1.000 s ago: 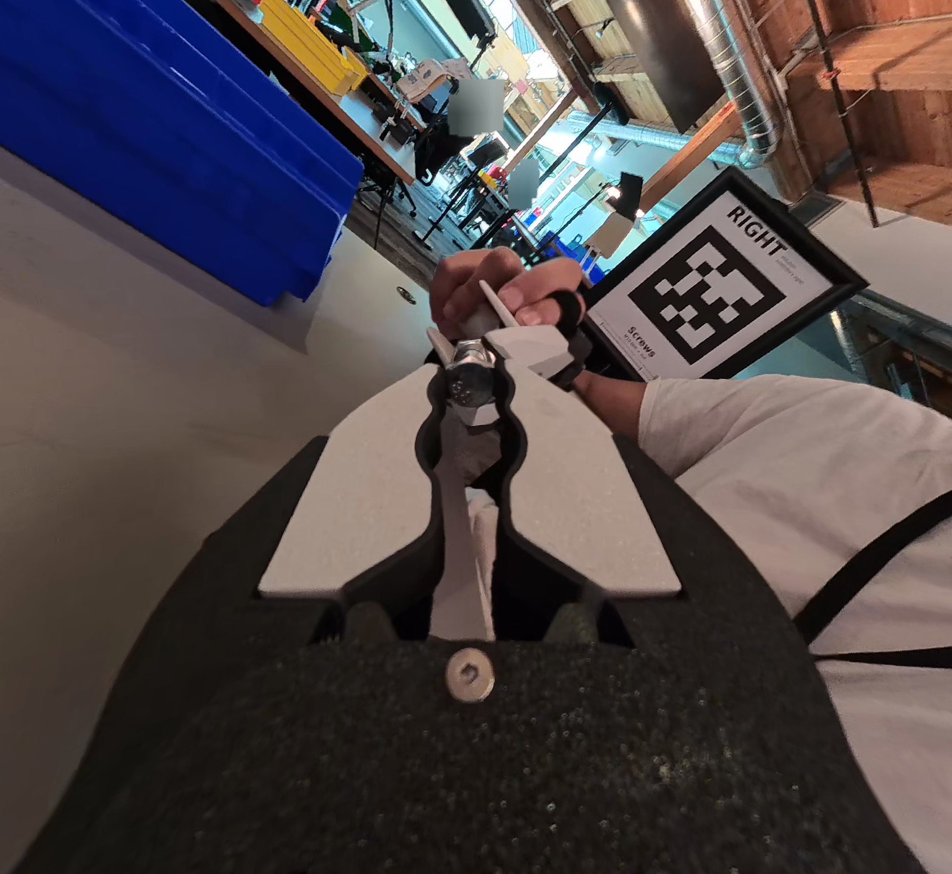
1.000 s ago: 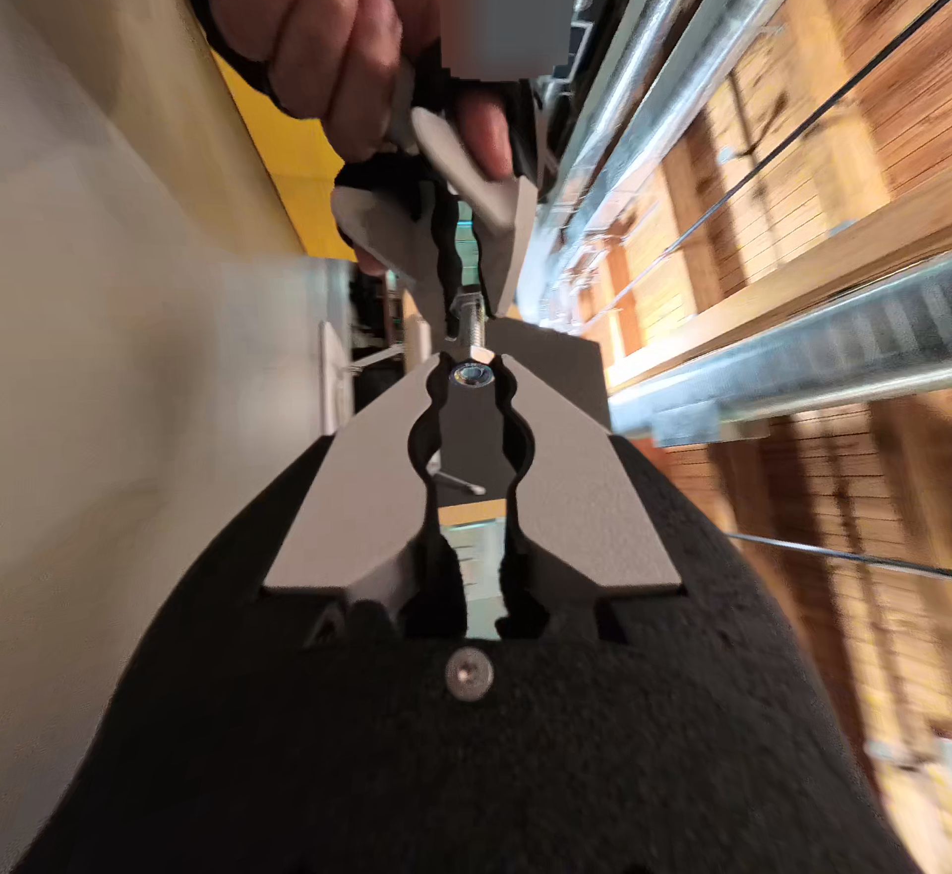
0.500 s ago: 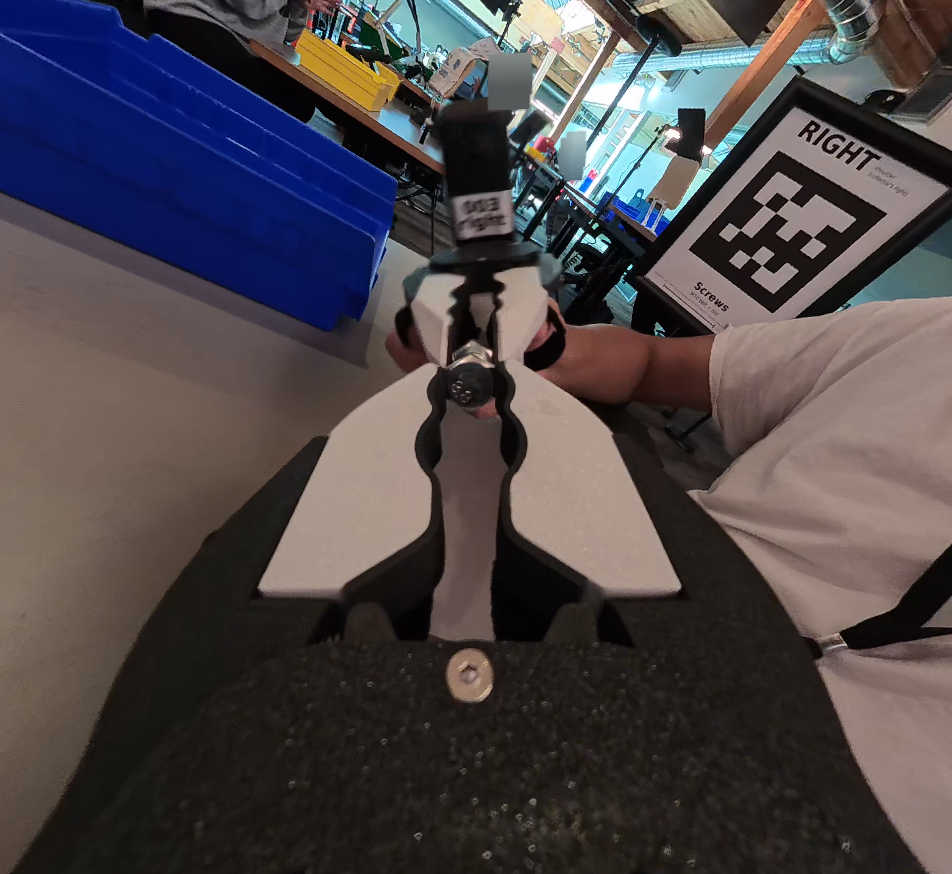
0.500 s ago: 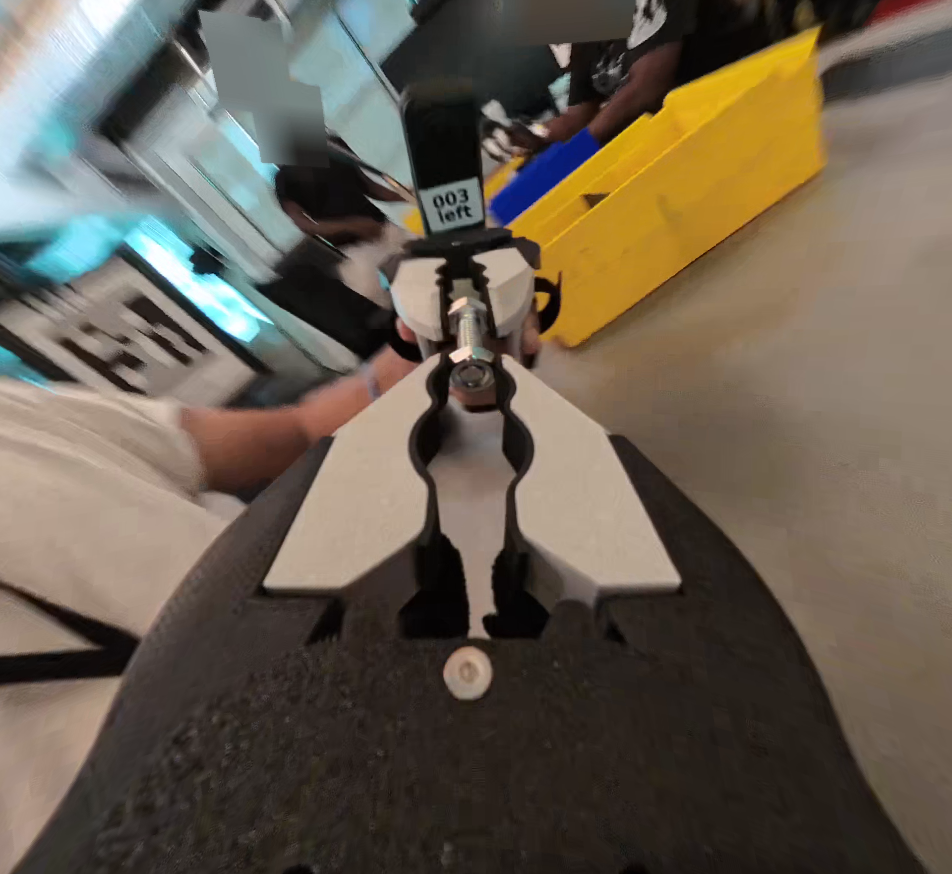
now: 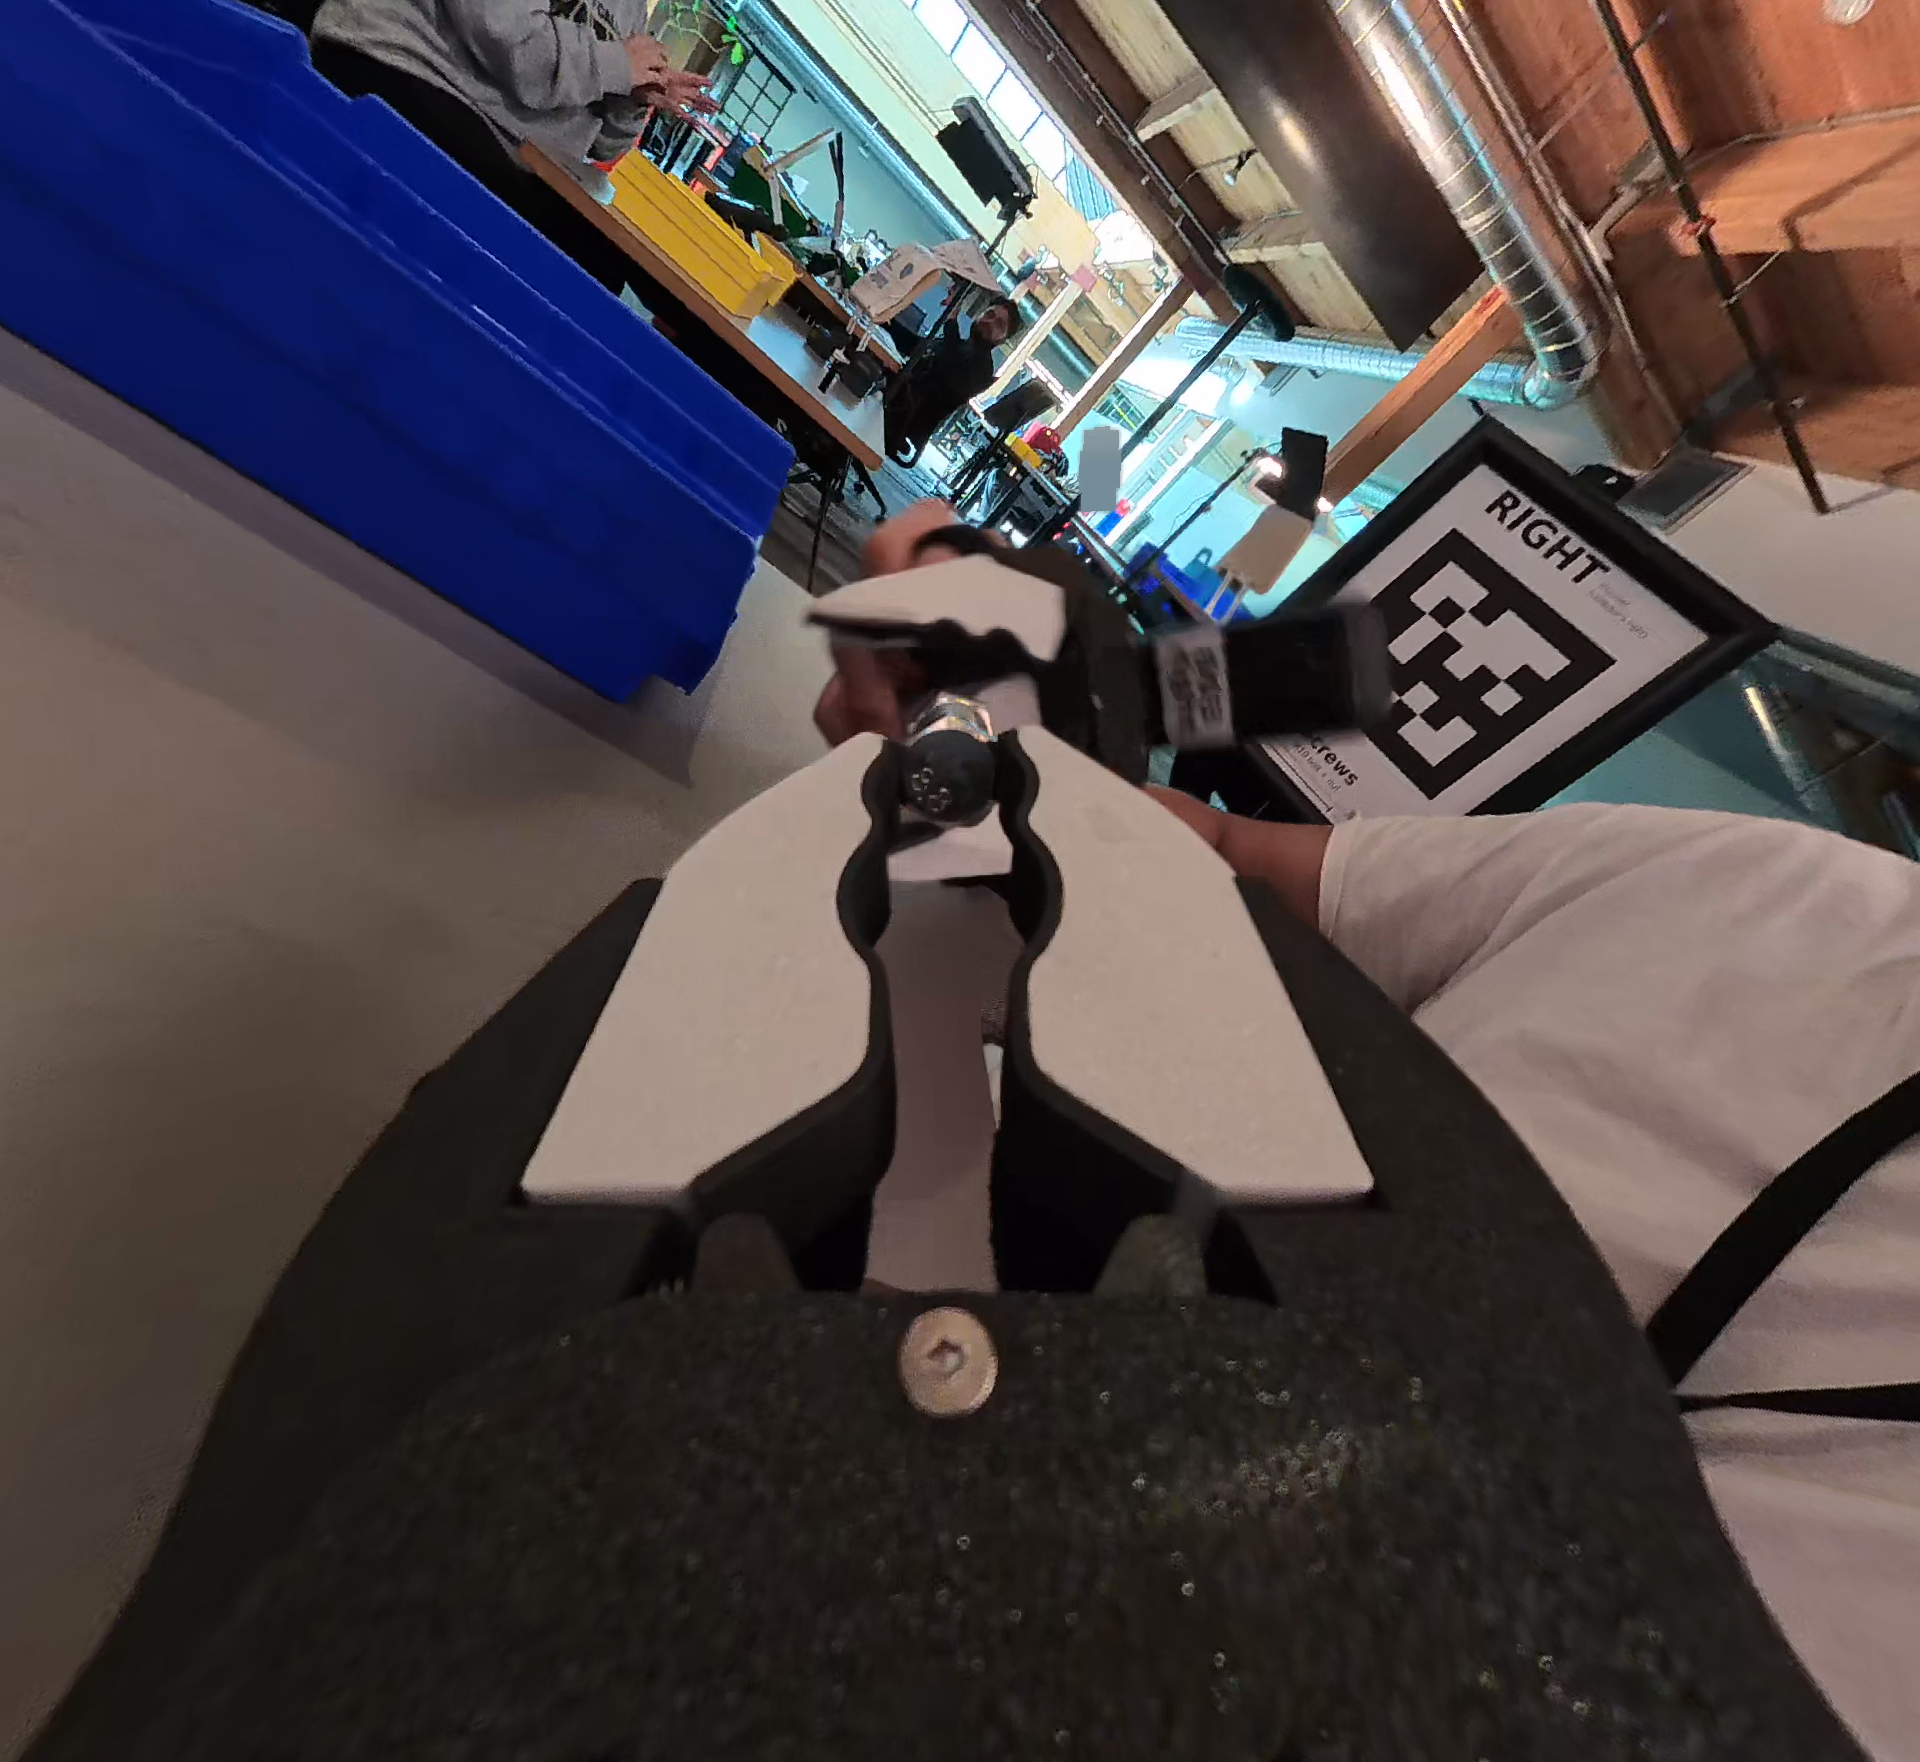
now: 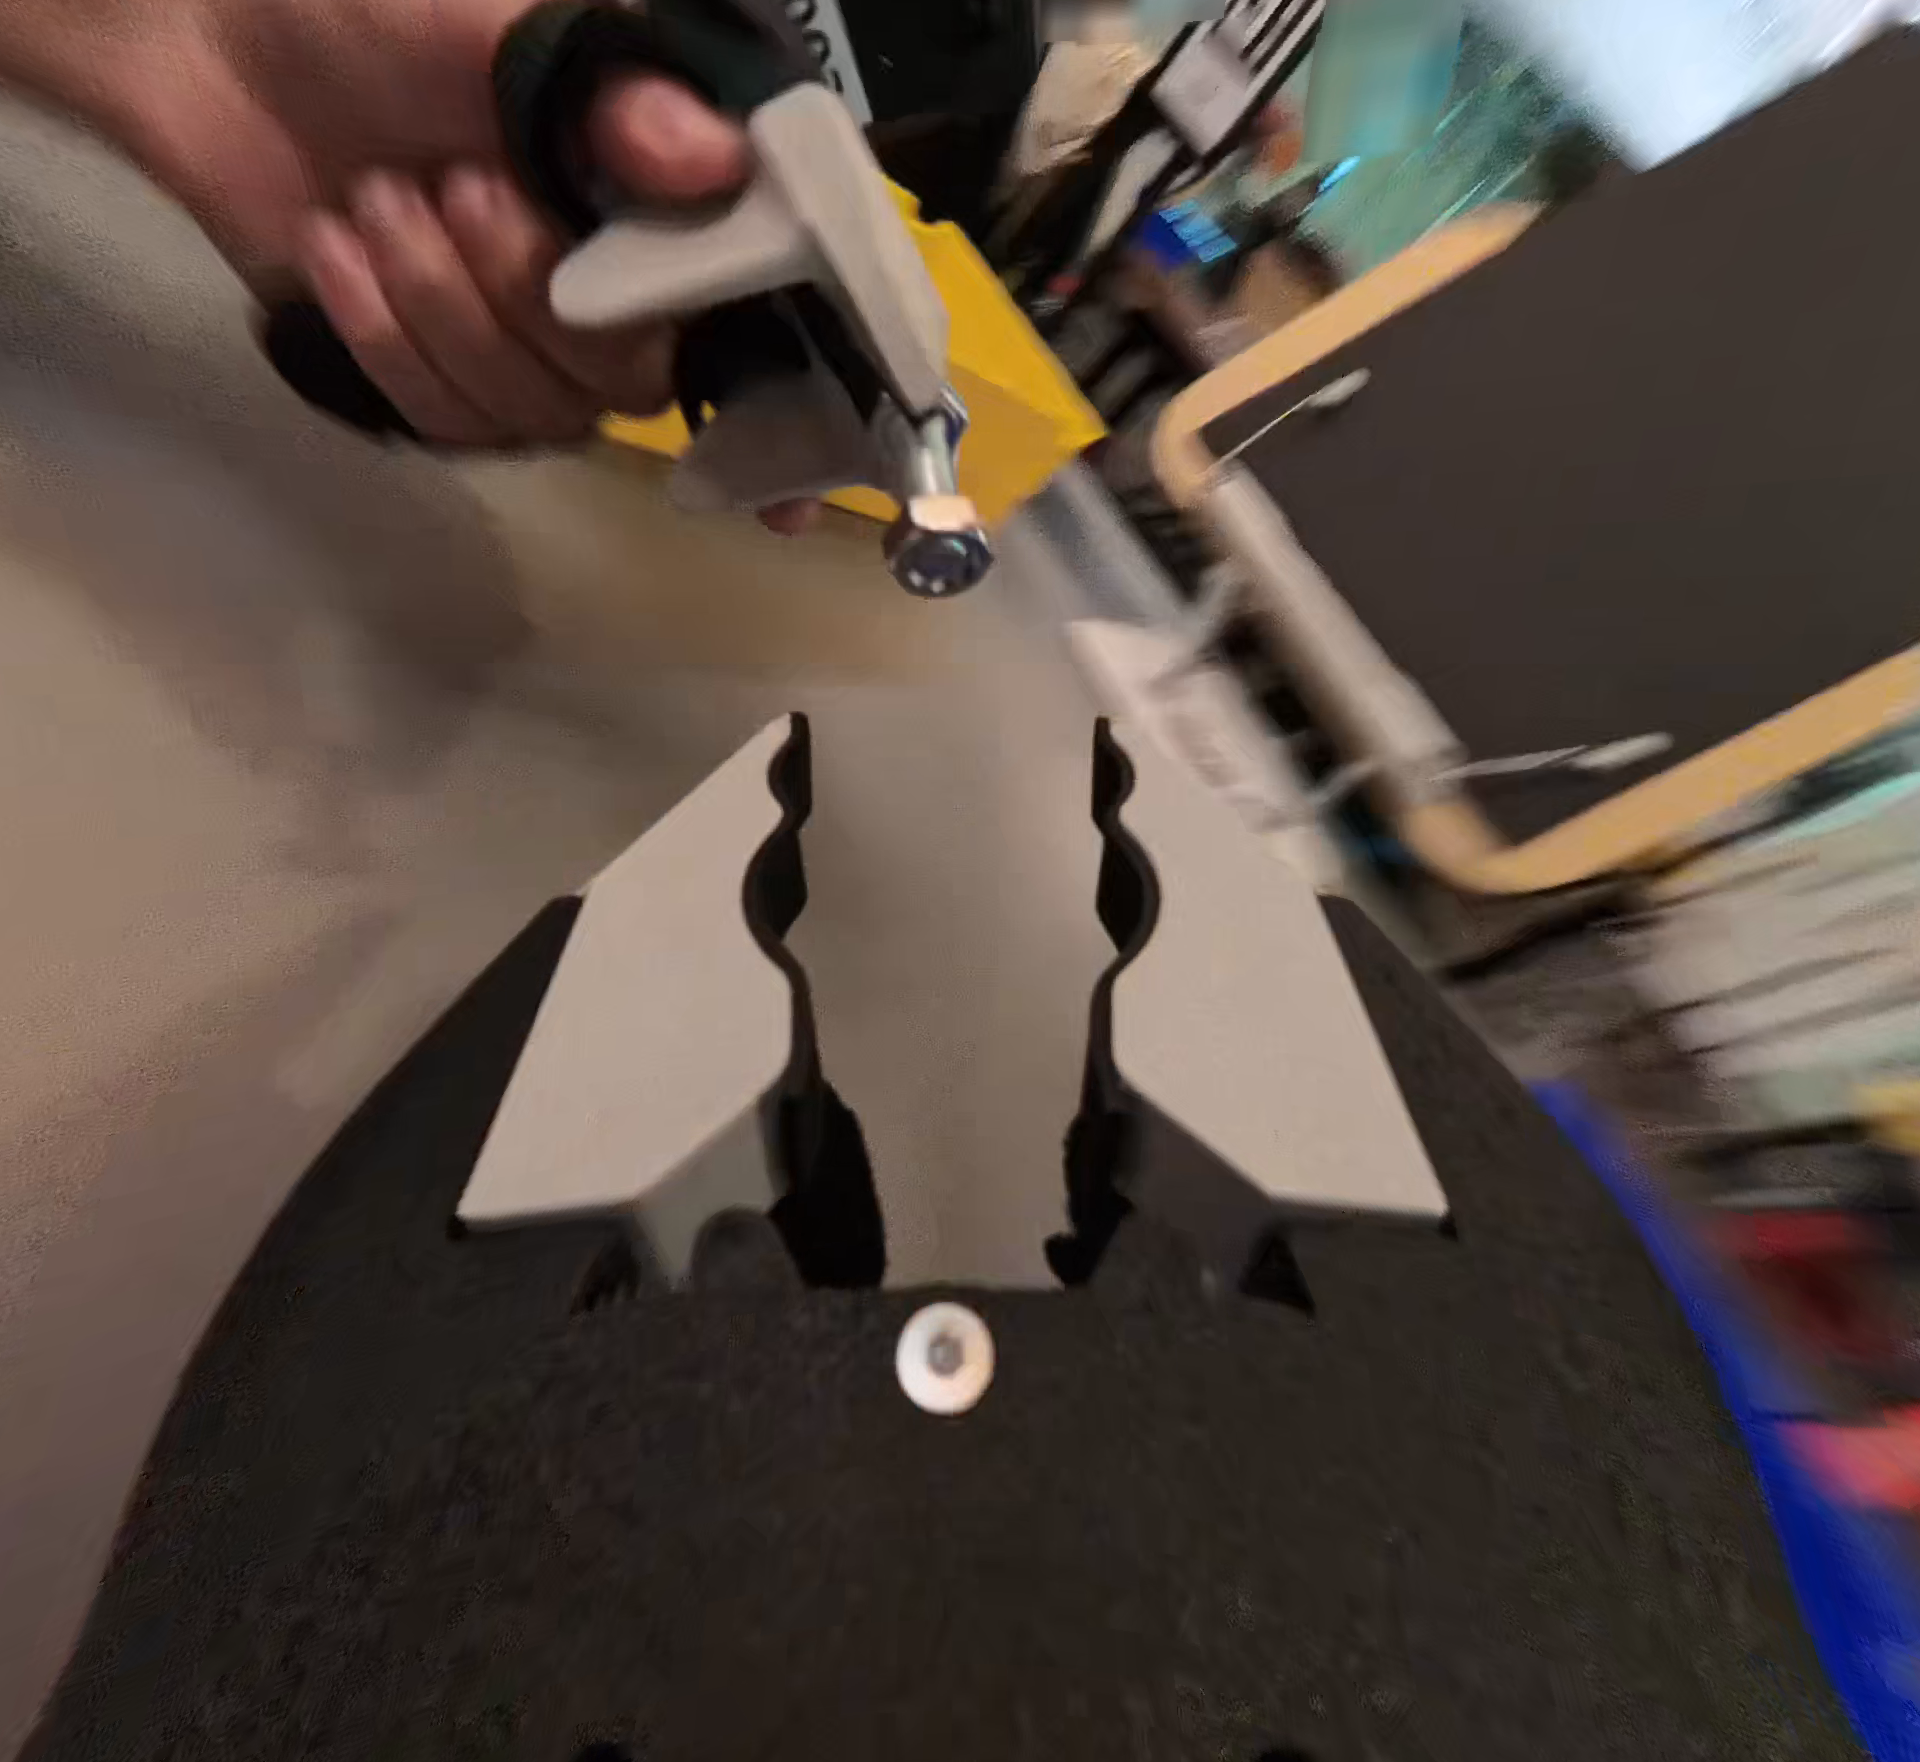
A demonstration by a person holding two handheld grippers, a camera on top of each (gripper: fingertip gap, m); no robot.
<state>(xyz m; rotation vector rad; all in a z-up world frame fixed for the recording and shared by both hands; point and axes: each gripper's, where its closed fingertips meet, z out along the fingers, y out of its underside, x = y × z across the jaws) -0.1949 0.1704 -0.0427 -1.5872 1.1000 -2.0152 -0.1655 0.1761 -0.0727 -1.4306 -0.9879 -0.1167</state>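
Steel bolt [image 5: 943,775] with nut [image 6: 935,515] is sitting clamped in left gripper [image 5: 945,756]; right gripper [image 6: 943,736] is hanging wide open, gripping nothing, just beside it.

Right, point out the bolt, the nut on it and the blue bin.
bolt [image 5: 943,777]: left wrist view, on its head.
nut [image 6: 940,515]: right wrist view, on a flat.
blue bin [image 5: 343,341]: left wrist view, on its side wall.

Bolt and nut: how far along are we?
Done: hex nut sits threaded on the bolt, near the end of the thread. In hand: left gripper clamps the bolt head; right gripper has jaws wide open, holding nothing, clear of the nut. Left: can't tell how far the nut must still travel.
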